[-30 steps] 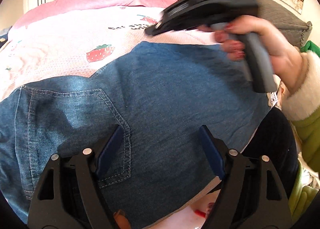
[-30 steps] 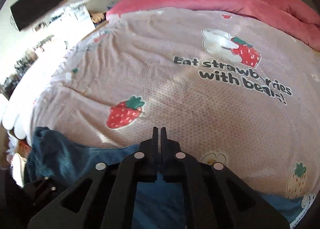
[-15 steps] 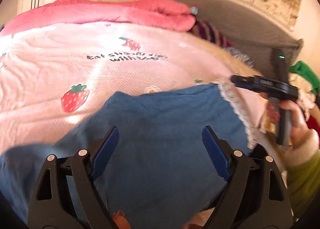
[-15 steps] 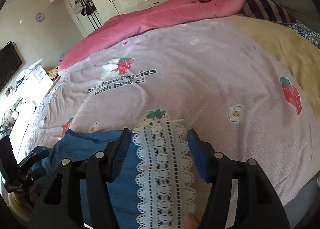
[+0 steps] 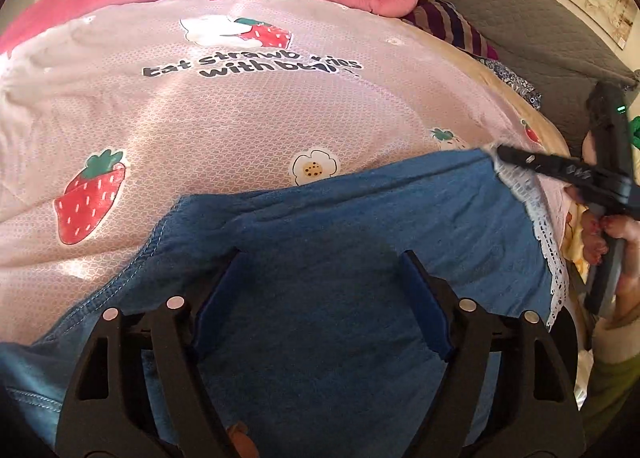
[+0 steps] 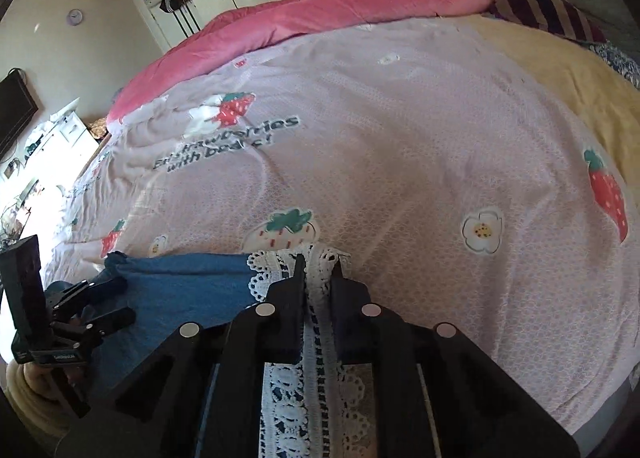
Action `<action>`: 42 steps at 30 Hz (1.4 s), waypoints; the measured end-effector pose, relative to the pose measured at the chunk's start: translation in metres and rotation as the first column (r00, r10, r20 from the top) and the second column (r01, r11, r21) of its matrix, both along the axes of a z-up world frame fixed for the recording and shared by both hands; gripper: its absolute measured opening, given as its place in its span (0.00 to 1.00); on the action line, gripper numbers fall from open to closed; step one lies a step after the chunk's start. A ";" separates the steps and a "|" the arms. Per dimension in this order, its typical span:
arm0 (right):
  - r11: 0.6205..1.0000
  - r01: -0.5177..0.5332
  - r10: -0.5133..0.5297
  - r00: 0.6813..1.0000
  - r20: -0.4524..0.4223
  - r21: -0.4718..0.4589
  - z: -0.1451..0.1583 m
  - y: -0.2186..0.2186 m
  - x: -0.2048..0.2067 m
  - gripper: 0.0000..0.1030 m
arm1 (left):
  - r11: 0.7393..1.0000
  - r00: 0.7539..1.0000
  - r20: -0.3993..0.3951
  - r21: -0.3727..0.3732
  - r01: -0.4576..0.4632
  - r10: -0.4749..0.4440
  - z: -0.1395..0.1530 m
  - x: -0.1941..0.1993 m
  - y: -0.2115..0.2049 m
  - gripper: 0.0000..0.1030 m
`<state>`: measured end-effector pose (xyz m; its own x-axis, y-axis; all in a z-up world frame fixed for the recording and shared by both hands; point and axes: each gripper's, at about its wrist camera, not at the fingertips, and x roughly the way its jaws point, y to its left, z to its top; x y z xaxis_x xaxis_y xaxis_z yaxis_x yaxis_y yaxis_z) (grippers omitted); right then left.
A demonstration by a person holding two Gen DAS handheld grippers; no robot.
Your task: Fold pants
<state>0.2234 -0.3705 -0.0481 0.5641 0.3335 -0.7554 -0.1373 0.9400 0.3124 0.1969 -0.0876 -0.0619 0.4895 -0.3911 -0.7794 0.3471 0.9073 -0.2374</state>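
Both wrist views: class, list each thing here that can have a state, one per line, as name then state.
left gripper: open, fingers spread above the denim, holding nothing.
right gripper: shut on the lace hem.
pants: lying on the bedspread, doubled over on themselves.
lace hem: pinched between the right gripper's fingers.
bedspread: spread out, lightly wrinkled.
pink duvet: bunched along the far side of the bed.

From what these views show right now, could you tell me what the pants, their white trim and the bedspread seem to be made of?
The pants look like blue denim: matte, woven, with stitched seams. Their white trim, pinched by the right gripper, looks like openwork lace, probably cotton. The bedspread seems a thin printed fabric with a slight sheen and a fine honeycomb pattern; the fibre is unclear.
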 end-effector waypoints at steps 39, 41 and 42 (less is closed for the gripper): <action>0.997 -0.081 0.082 0.994 0.074 -0.015 0.016 0.030 -0.157 0.55 | 0.997 0.992 0.124 0.057 -0.042 0.034 0.026 -0.099 0.027 0.83; 0.998 -0.070 0.070 0.993 0.090 -0.006 0.022 0.024 -0.164 0.56 | 0.998 0.987 0.159 0.060 -0.023 0.013 0.039 -0.102 0.020 0.85; 0.998 -0.063 0.063 0.993 0.098 -0.002 0.025 0.020 -0.168 0.58 | 0.998 0.986 0.167 0.058 -0.011 0.001 0.044 -0.102 0.016 0.87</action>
<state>0.0552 -0.3503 -0.0233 0.6132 0.3713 -0.6973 -0.2259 0.9282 0.2956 0.0951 -0.0720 -0.0178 0.6168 -0.3437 -0.7081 0.3718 0.9202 -0.1228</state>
